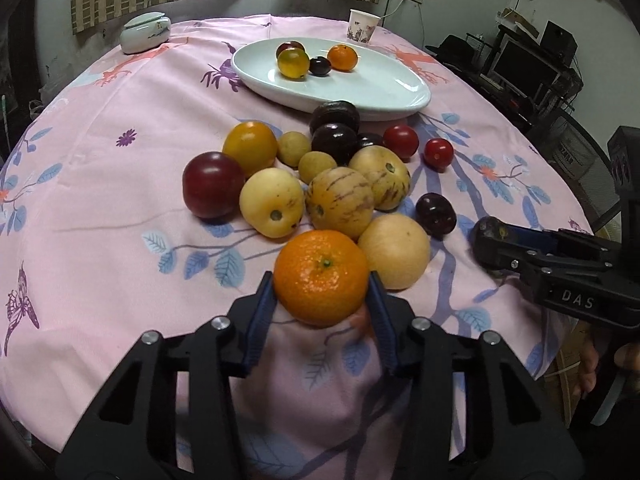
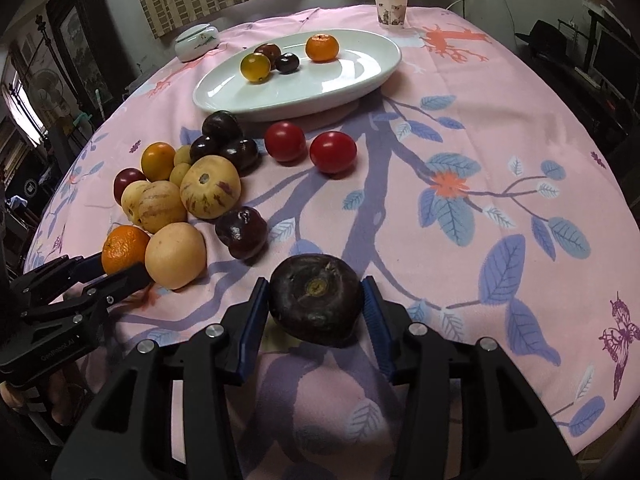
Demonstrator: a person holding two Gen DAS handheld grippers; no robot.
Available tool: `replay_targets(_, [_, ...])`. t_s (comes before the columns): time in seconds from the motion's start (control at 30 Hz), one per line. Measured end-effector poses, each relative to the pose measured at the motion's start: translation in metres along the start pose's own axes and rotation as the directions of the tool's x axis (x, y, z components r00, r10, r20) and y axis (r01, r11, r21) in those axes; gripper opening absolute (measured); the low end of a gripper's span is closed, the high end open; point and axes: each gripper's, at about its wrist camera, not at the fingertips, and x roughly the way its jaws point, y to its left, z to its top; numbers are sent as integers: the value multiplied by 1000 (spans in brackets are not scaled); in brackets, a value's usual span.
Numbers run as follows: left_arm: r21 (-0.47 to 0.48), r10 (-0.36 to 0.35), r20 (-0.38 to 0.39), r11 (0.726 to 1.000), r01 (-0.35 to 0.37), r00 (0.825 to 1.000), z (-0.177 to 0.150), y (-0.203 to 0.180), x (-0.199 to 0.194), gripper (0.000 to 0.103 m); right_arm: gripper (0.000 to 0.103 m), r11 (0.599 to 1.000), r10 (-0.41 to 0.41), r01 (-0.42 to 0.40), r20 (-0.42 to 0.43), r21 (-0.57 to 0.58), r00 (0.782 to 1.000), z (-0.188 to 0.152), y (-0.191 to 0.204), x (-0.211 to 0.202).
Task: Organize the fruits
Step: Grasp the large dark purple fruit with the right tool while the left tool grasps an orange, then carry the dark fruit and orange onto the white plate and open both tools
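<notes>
Two grippers, two fruits, near the white plate

Left gripper pinches a tangerine; right gripper clamps a dark purple fruit.

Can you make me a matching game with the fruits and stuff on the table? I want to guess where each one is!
Things:
1. orange tangerine
2. dark wrinkly fruit
3. yellow see-through fruit
4. paper cup

Places:
A. on the white plate
B. in the left claw
C. standing on the tablecloth behind the plate
D. in the right claw

Pairs: 1-B, 2-D, 3-A, 4-C
</notes>
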Motion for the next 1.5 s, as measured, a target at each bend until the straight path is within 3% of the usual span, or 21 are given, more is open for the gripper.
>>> replay_targets(0.67, [-13, 20, 72, 1000, -19, 997, 7, 4, -33, 46, 47, 999, 40, -38, 75, -38, 996, 4, 20, -31])
replay_targets(1.17, [-22, 12, 57, 1000, -11, 998, 20, 12, -28, 46, 47, 997, 60, -56, 85, -57, 995, 21, 28, -30])
replay_targets(1.33, [-17, 5, 43, 1000, -4, 999, 45, 18, -26, 46, 47, 994, 70, -62, 89, -88, 994, 49, 32, -24])
replay_targets(1.5, [5, 24, 59, 1000, -24, 998, 102, 26, -18, 46, 47, 989, 79, -64, 106, -137, 991, 91, 38, -20])
